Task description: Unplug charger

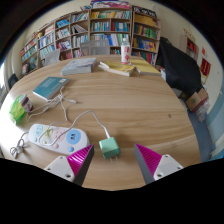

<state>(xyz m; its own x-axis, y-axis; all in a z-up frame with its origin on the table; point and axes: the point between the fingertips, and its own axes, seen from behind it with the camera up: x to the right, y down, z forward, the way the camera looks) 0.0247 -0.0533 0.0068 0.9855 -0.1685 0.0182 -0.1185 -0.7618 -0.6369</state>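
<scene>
The green charger is sitting on the wooden table, plugged, as far as can be made out, into the end of a white power strip. The gripper is hovering with its fingers spread wide, gripping nothing, the charger lying just ahead between the pink pads. Books are lying beyond; bookshelves are lining the wall.
</scene>
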